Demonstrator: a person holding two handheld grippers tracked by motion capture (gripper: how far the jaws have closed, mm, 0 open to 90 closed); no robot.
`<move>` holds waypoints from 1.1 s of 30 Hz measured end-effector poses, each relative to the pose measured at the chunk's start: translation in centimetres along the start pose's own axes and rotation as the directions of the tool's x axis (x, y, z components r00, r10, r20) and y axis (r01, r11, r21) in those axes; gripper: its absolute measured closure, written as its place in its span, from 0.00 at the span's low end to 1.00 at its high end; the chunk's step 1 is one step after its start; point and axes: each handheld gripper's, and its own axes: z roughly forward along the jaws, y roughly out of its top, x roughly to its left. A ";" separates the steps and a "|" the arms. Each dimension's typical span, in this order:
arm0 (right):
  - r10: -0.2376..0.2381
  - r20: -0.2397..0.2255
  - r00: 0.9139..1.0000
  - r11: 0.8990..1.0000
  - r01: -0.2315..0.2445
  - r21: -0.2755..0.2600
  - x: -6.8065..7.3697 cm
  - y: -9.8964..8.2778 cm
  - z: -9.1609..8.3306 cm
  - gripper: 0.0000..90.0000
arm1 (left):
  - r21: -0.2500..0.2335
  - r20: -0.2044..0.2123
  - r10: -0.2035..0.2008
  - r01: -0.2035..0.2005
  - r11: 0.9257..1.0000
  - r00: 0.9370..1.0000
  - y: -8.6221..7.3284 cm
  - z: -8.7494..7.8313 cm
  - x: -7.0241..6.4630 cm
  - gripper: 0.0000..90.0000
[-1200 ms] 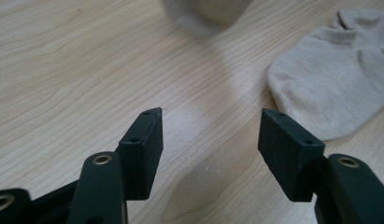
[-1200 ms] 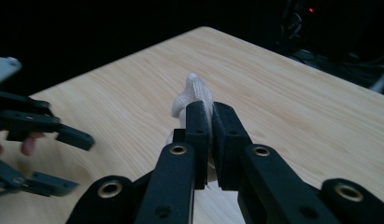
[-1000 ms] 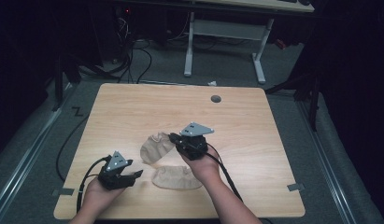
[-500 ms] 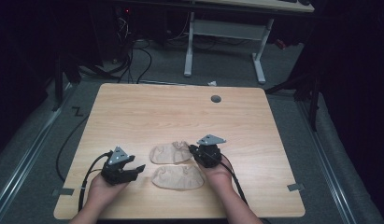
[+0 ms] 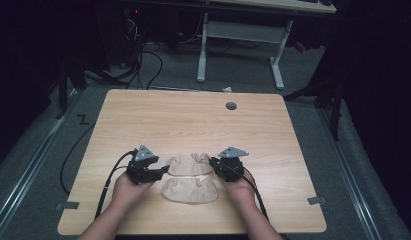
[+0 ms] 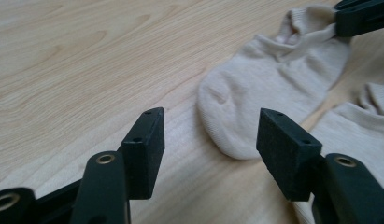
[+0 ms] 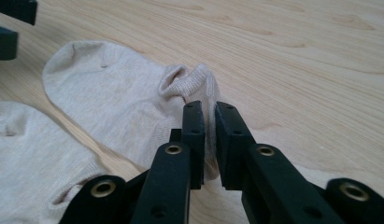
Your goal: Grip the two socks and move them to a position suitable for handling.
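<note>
Two beige ankle socks lie flat near the table's front edge. The far sock [image 5: 189,164] [image 6: 269,98] [image 7: 119,100] stretches between my grippers. My right gripper [image 5: 215,164] [image 7: 209,112] is shut on this sock's cuff, pinching the fabric between its jaws. My left gripper [image 5: 163,170] [image 6: 208,133] is open, its jaws low over the table just short of the sock's toe. The near sock [image 5: 189,190] [image 7: 31,158] [image 6: 358,126] lies loose, right in front of the first.
The wooden table [image 5: 193,120] has a round grey grommet [image 5: 231,106] at the back. Bits of tape [image 5: 313,200] mark its front corners. Behind the table stand a white desk frame [image 5: 238,35] and floor cables [image 5: 138,55].
The right gripper has lowered the far sock and drawn it rightward, so it now lies flat. The left gripper has moved right, toward the sock's toe.
</note>
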 end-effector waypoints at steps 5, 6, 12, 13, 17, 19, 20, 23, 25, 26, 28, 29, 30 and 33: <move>0.020 -0.011 1.000 1.000 -0.020 -0.001 -0.4 -0.1 0.2 0.91 | 0.000 -0.015 0.016 -0.016 1.000 1.000 0.5 1.1 -0.2 0.53; 0.023 -0.014 1.000 1.000 -0.023 -0.002 -0.4 -0.1 0.3 0.91 | 0.005 -0.011 0.009 -0.009 1.000 1.000 0.5 1.4 -0.3 0.54; 0.014 -0.014 1.000 1.000 -0.014 0.004 -0.4 0.1 0.8 0.91 | 0.049 -0.007 0.012 -0.011 0.999 1.000 0.2 2.7 -0.5 0.65; 0.015 -0.013 1.000 1.000 -0.015 0.005 -0.4 0.1 0.8 0.91 | 0.053 -0.010 0.011 -0.011 0.999 1.000 0.2 2.8 -0.6 0.67; 0.029 -0.013 0.999 0.999 -0.029 0.019 -0.4 0.0 1.0 0.91 | 0.062 -0.014 0.006 -0.005 0.998 1.000 0.1 3.0 -0.7 0.75; 0.024 -0.014 1.000 0.999 -0.024 0.030 -0.5 0.0 1.1 0.91 | 0.063 -0.022 0.016 -0.015 0.998 1.000 0.1 2.9 -0.8 0.81; 0.029 -0.013 0.999 0.999 -0.028 0.040 -0.4 -0.1 1.2 0.91 | 0.064 -0.026 0.020 -0.019 0.998 0.999 0.1 2.9 -0.9 0.84; 0.025 -0.008 1.000 0.998 -0.024 0.057 -0.4 -0.2 1.4 0.91 | 0.064 -0.035 0.034 -0.032 0.997 0.999 0.1 2.8 -1.1 0.89; 0.018 -0.002 1.000 0.997 -0.018 0.069 -0.4 -0.3 1.5 0.88 | 0.059 -0.024 0.035 -0.034 0.998 0.999 0.0 2.8 -1.1 0.92; 0.016 0.002 1.000 0.997 -0.016 0.069 -0.5 -0.3 1.5 0.87 | 0.059 -0.025 0.036 -0.035 0.998 0.999 -0.1 2.8 -1.1 0.93; 0.020 0.003 1.000 0.997 -0.021 0.069 -0.5 -0.5 1.5 0.86 | 0.053 -0.031 0.035 -0.034 0.998 0.999 -0.1 2.8 -1.2 0.93; 0.020 0.003 1.000 0.997 -0.020 0.069 -0.6 -0.5 1.4 0.86 | 0.050 -0.033 0.035 -0.033 0.998 0.999 -0.2 2.8 -1.2 0.92; 0.028 0.004 1.000 0.997 -0.028 0.070 -0.5 -0.5 1.3 0.85 | 0.047 -0.035 0.035 -0.034 0.998 0.999 -0.2 2.8 -1.3 0.92; 0.032 0.004 0.999 0.996 -0.033 0.082 -0.6 -0.7 1.3 0.84 | 0.044 -0.037 0.040 -0.038 0.998 0.999 -0.3 2.8 -1.3 0.93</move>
